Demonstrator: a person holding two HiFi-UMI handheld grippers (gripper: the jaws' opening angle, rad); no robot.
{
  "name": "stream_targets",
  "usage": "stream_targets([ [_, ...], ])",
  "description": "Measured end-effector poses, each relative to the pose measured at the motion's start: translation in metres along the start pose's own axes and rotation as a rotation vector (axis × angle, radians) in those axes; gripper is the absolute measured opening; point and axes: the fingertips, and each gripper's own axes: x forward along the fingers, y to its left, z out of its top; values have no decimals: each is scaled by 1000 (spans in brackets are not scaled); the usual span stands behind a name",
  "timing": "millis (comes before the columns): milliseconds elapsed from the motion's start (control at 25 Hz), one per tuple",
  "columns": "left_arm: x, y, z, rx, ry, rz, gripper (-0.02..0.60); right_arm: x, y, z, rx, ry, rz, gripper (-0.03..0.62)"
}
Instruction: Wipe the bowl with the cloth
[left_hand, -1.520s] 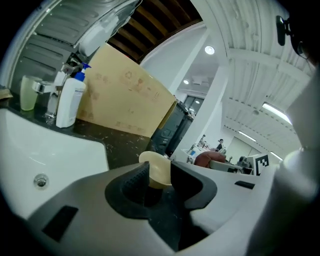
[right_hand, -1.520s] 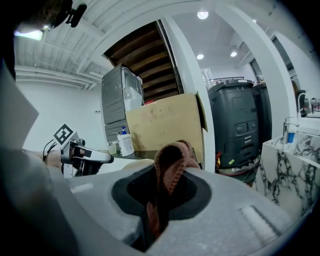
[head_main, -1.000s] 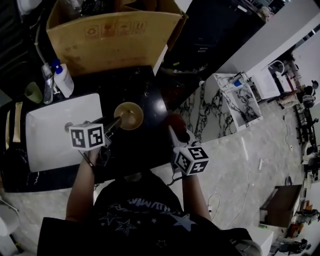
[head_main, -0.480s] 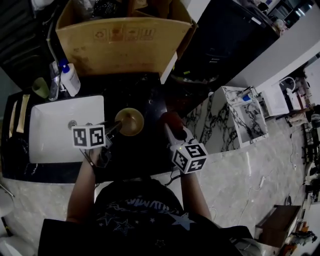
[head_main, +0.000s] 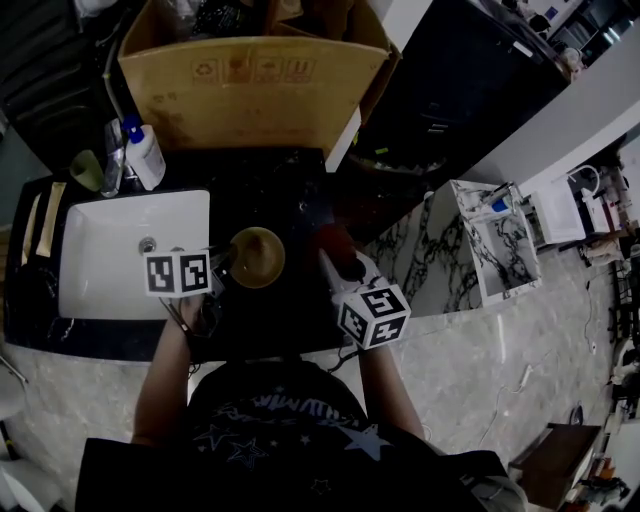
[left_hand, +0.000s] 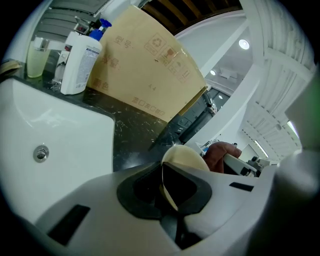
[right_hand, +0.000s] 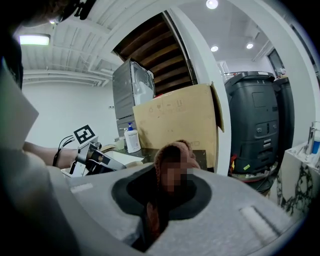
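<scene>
One change, left gripper (left_hand: 172, 176) fingers (left_hand: 85, 205) just closed on bowl (head_main: 257, 257) rim, right gripper (right_hand: 165, 189) still clamping cloth (right_hand: 171, 151)

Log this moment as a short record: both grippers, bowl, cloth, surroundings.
left gripper: jaws have just been closing, now gripping the bowl by its rim
right gripper: jaws shut on the reddish cloth
bowl: tan, over the dark counter, right of the white sink
cloth: right of the bowl, not touching it
behind: cardboard box, pump bottle
</scene>
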Motion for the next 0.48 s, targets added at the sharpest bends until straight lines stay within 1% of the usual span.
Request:
stream_targets([
  [80, 0, -1, -3, 10, 8, 9, 21, 1, 9, 3, -19, 1, 36, 52],
  [200, 1, -4, -4, 39, 10, 23, 21, 1, 28, 12, -10, -16, 132, 51],
  [280, 0, -5, -1, 78, 1, 50, 21, -3, 42, 20, -3, -34, 202, 51],
  [360, -1, -4, 4, 132, -8, 91, 20, -7, 59, 29, -19, -40, 277, 51],
  [480, -4, -6, 10, 204, -13, 133, 20, -6, 86, 33, -57, -18, 371, 51],
])
